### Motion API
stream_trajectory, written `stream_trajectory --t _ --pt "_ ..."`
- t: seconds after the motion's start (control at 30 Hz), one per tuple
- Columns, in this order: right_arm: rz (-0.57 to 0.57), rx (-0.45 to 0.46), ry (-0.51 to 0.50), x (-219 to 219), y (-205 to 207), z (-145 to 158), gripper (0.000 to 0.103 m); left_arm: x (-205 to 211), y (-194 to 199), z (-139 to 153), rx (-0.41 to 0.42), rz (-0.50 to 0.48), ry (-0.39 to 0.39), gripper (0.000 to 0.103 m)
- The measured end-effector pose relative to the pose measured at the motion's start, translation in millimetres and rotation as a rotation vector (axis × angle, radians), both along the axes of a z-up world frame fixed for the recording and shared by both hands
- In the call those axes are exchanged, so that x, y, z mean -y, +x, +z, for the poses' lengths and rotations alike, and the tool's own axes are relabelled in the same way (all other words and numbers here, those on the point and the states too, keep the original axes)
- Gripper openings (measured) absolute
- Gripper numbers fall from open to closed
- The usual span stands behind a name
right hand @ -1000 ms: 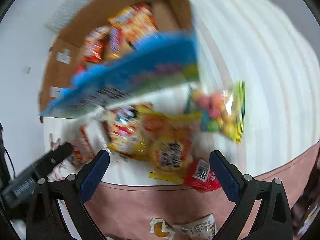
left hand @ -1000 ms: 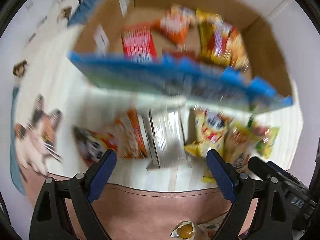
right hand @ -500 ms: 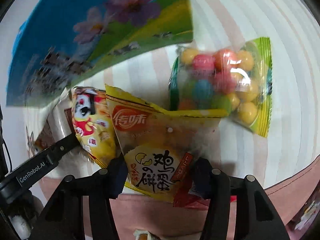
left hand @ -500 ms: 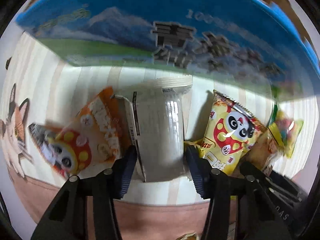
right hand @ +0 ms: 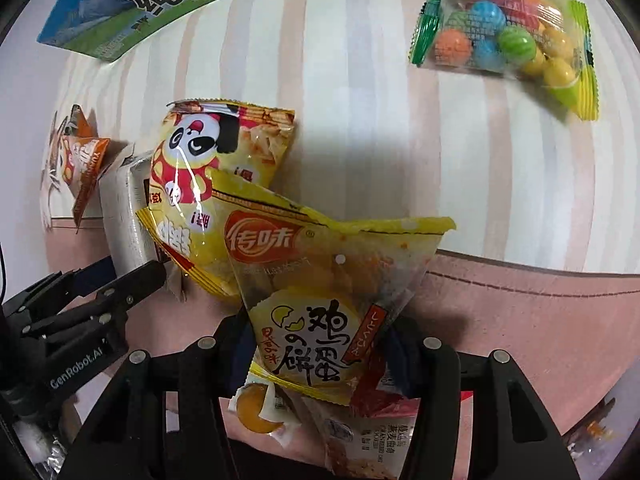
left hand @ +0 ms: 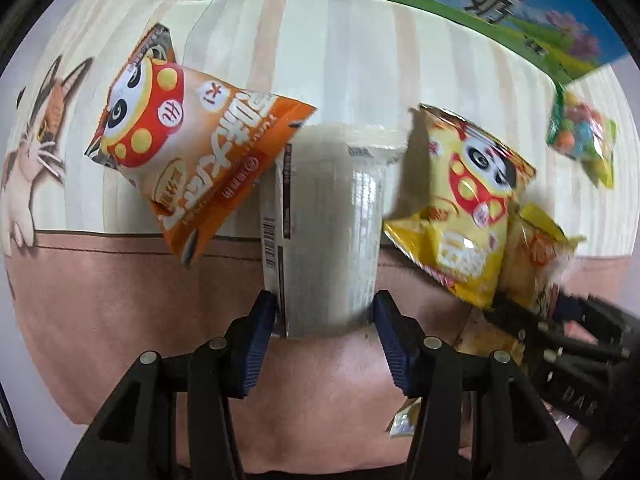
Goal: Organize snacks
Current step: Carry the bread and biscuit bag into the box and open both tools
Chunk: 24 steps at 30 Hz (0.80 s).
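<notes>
1. The left tool (left hand: 325, 322) clamps a silver-white snack pack (left hand: 326, 232) by its lower end; an orange panda bag (left hand: 192, 160) leans on it and may get dragged along.
2. The right tool (right hand: 320, 344) pinches a yellow egg-biscuit bag (right hand: 320, 292) above the striped bed (right hand: 360, 120); the slick film could slip free.

White pack (left hand: 324, 232): long, plain white with a barcode strip, lengthwise between the blue pads at its near end.
Orange bag (left hand: 192, 160): panda print, tilted, left of the white pack, its corner over it.
Yellow panda bag (right hand: 216, 184): right of the white pack, partly under the egg bag.
Egg bag (right hand: 320, 300): yellow, translucent, near end between pads.
Gumball bag (right hand: 508, 44): clear, green-edged, far right, apart.
</notes>
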State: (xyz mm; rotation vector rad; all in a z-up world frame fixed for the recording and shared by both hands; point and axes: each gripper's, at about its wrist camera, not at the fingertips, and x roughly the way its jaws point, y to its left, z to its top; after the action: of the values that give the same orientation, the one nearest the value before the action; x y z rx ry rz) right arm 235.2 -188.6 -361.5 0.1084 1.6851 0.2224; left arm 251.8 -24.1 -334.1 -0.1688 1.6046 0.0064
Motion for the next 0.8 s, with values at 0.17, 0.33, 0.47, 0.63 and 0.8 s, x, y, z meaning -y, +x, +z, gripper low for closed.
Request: stream_trajectory --t 0.17,0.33,0.47,0.63,0.8 --pt "-0.056 0.006 -0.002 -15 8 -4 0.077 -12 16 -17 -0.044 0.046 -0.033 0.06" --pt "-0.085 0.052 -0.049 -17 -8 -6 0.069 -30 10 -9 -0.003 0.061 -0.037 0.055" --pt "-0.086 0.054 -0.026 -13 -34 -4 0.054 -26 -14 3 0.019 0.041 -0.004 0.054" --pt "-0.103 0.04 0.041 -6 -51 4 0.049 -28 -53 18 0.014 0.025 0.001 0.054" --pt "-0.128 0.059 0.128 -4 -58 34 0.049 -35 -70 49 0.037 0.02 -0.026 0.053"
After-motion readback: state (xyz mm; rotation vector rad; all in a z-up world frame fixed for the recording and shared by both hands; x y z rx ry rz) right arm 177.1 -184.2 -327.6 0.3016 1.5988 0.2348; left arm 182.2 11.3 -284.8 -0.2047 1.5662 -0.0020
